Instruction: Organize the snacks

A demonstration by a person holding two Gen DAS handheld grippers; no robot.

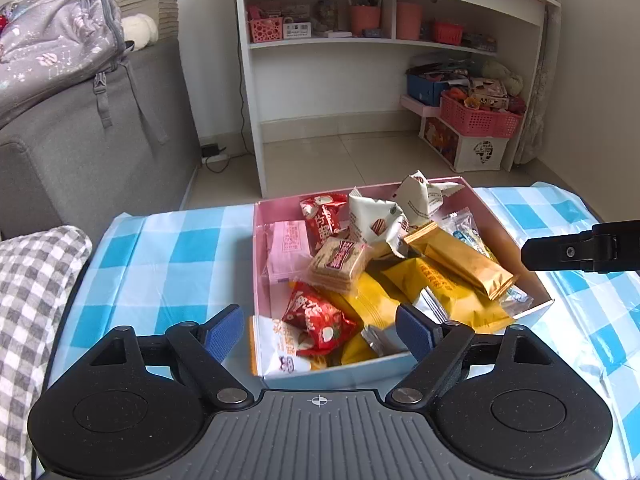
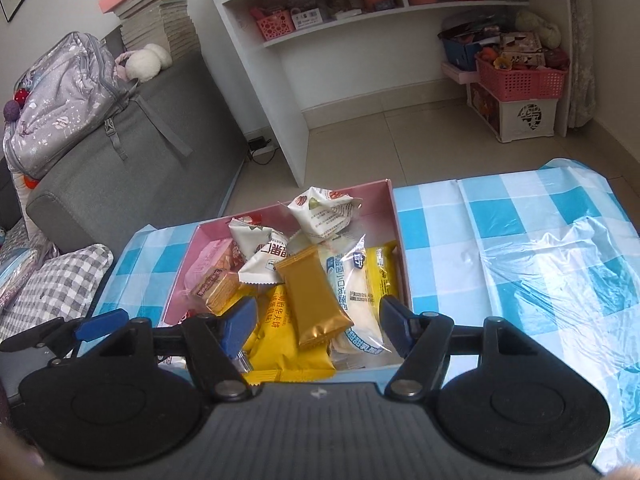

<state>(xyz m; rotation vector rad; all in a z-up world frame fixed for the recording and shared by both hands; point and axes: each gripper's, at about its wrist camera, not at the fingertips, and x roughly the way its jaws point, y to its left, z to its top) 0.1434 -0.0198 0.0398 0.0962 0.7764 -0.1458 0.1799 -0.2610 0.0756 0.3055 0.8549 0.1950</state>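
Left wrist: left gripper (image 1: 320, 330) spread wide, empty, hovering over near edge of pink box (image 1: 505, 233); snack packets (image 1: 400, 268) piled inside, apparently gathered there for tidiness.

Right wrist: right gripper (image 2: 317, 322) parted, gripping nothing, above gold packet (image 2: 312, 300). Checked tablecloth (image 2: 520, 240) bare, likely nothing left outside.

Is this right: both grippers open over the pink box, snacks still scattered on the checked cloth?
Not quite. In both wrist views the snacks lie inside the pink box, none on the checked cloth. The left gripper and right gripper are open.
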